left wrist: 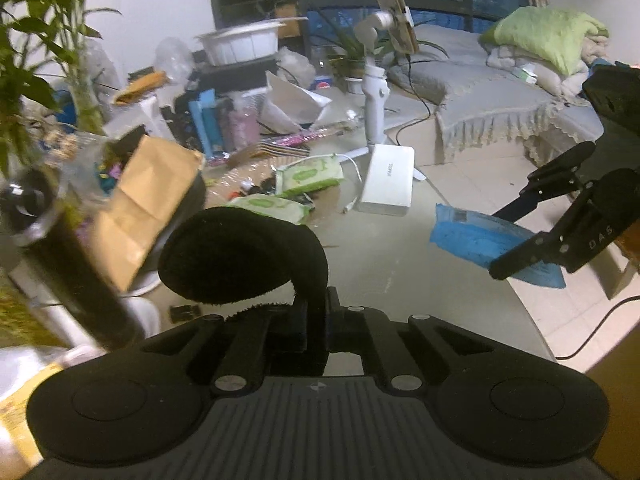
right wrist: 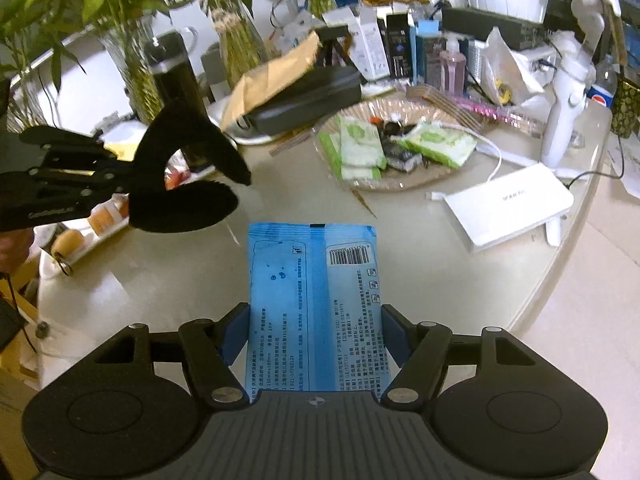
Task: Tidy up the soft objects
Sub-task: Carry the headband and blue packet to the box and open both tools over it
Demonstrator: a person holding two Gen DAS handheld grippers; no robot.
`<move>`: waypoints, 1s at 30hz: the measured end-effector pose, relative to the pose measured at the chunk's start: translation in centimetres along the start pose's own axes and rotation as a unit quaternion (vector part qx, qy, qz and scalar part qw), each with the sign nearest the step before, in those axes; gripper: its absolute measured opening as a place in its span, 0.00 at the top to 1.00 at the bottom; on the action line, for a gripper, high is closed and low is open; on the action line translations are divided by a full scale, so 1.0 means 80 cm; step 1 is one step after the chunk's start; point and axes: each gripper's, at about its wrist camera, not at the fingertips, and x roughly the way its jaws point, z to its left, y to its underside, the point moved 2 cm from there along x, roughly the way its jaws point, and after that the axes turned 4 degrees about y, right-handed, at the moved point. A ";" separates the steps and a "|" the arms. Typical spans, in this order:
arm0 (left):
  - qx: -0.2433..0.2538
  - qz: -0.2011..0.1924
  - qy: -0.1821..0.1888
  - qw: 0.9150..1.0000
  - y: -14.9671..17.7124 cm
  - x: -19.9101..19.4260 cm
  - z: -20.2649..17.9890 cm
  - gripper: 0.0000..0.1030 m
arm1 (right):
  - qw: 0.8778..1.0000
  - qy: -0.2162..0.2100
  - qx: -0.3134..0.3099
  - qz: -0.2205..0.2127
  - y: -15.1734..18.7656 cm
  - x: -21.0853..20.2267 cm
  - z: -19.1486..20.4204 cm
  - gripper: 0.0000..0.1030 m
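The left gripper is clamped tight on a black fuzzy band, lifted above the table. The right gripper, also above the table, pinches a blue wipes packet between wide-set jaws.

Each camera sits close behind its own gripper, looking forward and downward along the fingers onto the table. Both views share the blue packet, the white box and the green wipe packs
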 end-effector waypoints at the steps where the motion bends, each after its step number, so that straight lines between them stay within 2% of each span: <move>1: -0.002 -0.002 -0.004 1.000 -0.001 -0.008 -0.002 0.93 | 1.000 -0.003 0.000 -0.004 -0.002 -0.007 0.003 0.31; 9: 0.004 -0.022 -0.022 0.999 -0.020 -0.095 -0.035 0.93 | 0.998 -0.013 -0.044 -0.031 -0.018 -0.085 0.049 0.31; 16: 0.044 -0.040 -0.037 0.998 -0.030 -0.177 -0.099 0.93 | 0.996 -0.040 -0.054 -0.053 -0.015 -0.165 0.083 0.31; 23: 0.079 -0.054 -0.020 0.995 -0.025 -0.239 -0.163 0.93 | 0.994 -0.047 -0.071 -0.062 0.007 -0.225 0.112 0.31; 30: 0.112 -0.053 0.015 0.992 -0.004 -0.259 -0.222 0.93 | 0.995 -0.040 -0.069 -0.067 0.033 -0.267 0.116 0.31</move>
